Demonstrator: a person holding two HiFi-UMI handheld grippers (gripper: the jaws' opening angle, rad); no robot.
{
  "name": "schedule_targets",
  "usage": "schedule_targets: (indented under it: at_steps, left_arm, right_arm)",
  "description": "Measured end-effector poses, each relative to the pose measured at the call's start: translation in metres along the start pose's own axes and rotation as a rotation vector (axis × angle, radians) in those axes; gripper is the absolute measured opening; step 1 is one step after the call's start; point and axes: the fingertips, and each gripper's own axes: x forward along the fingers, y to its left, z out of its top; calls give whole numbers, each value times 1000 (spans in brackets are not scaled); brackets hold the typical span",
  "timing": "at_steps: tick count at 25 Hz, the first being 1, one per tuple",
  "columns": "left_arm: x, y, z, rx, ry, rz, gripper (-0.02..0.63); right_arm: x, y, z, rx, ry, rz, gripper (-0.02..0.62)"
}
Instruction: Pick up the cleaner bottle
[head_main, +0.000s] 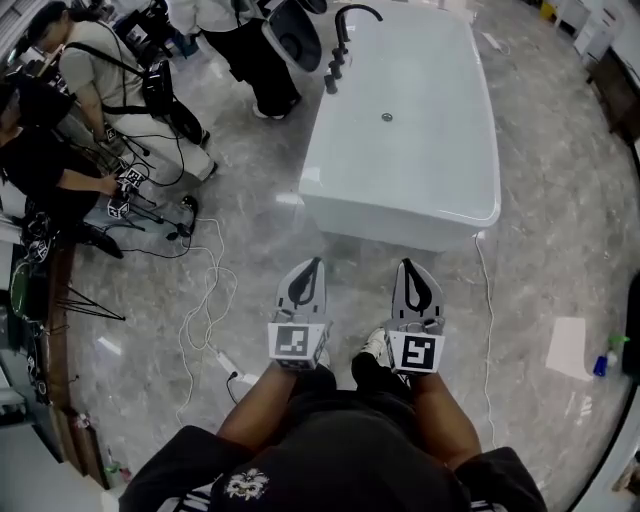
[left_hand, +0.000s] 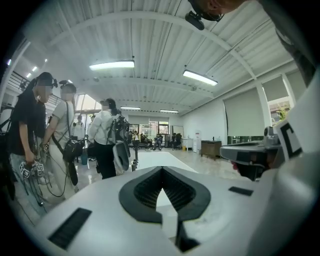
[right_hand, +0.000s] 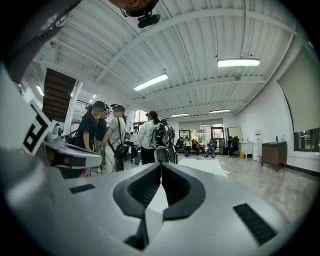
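While aimed toward bathtub (head_main: 400, 212), left claw (head_main: 317, 263) and right claw (head_main: 406, 265) pressed together (both empty).

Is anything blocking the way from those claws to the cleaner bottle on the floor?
Nothing tall: between the right claw and the cleaner bottle lie only a white floor cable and a white sheet beside the bottle.

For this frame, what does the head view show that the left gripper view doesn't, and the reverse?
Only the head view: a small bottle on the floor at the far right, beside a white sheet, and cables trailing across the floor. Only the left gripper view: the ceiling lights and, close up, the left gripper with jaws together and nothing between them. Both: the white bathtub, the right gripper and the people standing at the left.
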Motion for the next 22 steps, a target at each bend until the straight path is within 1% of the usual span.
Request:
schedule_targets:
  at_steps: [4, 7, 11, 15, 19, 22]
  left_arm:
    - [24, 13, -21, 0, 16, 4, 3]
    - [43, 24, -41, 13, 22, -14, 3]
    - [69, 42, -85, 3, 15, -32, 3]
    - [95, 60, -154, -8, 5, -18, 3]
    - [121, 81, -242, -23, 0, 11, 3]
    - [128, 97, -310, -34, 6, 31, 3]
  right_arm:
    - [25, -4, -19, -4, 35, -3, 17]
    - [44, -2, -37, 15, 17, -13, 17]
    - [68, 5, -86, -3, 51, -22, 17]
    - [91, 16, -156, -6, 61, -15, 17]
    - [120, 29, -242, 2, 59, -12, 17]
    - [132, 45, -303, 11, 49, -6, 17]
